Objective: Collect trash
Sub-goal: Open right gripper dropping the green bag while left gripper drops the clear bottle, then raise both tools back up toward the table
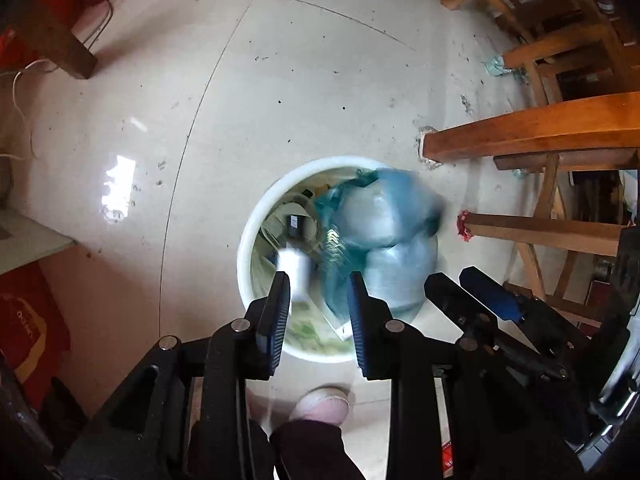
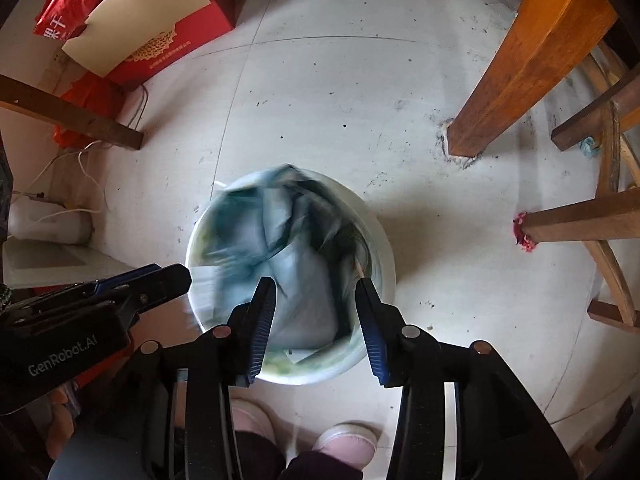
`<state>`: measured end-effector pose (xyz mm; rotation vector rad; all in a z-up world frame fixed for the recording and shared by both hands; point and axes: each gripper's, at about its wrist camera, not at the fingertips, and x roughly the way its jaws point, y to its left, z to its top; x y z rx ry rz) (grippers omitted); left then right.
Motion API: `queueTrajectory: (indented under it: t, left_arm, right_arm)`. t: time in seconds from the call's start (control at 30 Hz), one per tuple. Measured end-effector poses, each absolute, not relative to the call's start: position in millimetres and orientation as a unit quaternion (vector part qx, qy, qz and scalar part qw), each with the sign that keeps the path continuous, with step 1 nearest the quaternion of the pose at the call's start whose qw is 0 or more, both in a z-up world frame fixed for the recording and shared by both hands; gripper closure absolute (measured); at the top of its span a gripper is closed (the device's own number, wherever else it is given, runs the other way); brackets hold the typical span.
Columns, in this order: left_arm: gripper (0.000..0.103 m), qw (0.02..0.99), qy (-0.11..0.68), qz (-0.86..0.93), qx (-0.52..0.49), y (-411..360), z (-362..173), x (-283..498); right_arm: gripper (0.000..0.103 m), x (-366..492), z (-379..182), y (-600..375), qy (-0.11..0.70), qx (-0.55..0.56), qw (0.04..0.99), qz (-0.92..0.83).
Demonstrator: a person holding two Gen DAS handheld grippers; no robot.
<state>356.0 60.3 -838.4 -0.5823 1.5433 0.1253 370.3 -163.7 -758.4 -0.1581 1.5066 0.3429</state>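
Both tools hang side by side right over the white bucket [image 2: 376, 240], a placement that lets whatever leaves them drop straight in: the left hand-held gripper [image 1: 318, 300] and the right hand-held gripper [image 2: 316, 304] are each spread wide with nothing between the fingers. Below them, the blue-green plastic trash bag [image 2: 288, 248], motion-blurred and crumpled, lies in the bucket on paper scraps [image 1: 316, 332], on the pale tiled floor [image 1: 280, 80] near a wooden table leg [image 2: 520, 72].

Pale tiled floor [image 2: 328, 92], white trash bucket [image 2: 382, 240] standing on it, red box [image 2: 176, 40], wooden table legs [image 2: 520, 76]
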Motion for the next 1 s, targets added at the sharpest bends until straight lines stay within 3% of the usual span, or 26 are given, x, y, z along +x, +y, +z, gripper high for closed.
queueTrajectory:
  t: [0.17,0.4,0.7,1.0]
  left_arm:
    - [0.076,0.687,0.684,0.058,-0.239,59,-810,353]
    - [0.076,0.715,0.667,0.046,-0.207,56,-710,340]
    - [0.076,0.753,0.633,0.032,-0.18,52,-548,321]
    - [0.076,0.817,0.558,0.024,-0.142,55,-355,301]
  right_arm:
    - [0.065,367,-741,-167,0.686,-0.081,0.705,0.159]
    - [0.065,357,-660,-171,0.675,-0.066,0.716,0.165]
    - [0.065,341,-507,-159,0.635,-0.051,0.752,0.169]
    - [0.065,314,-333,-140,0.537,-0.05,0.823,0.177]
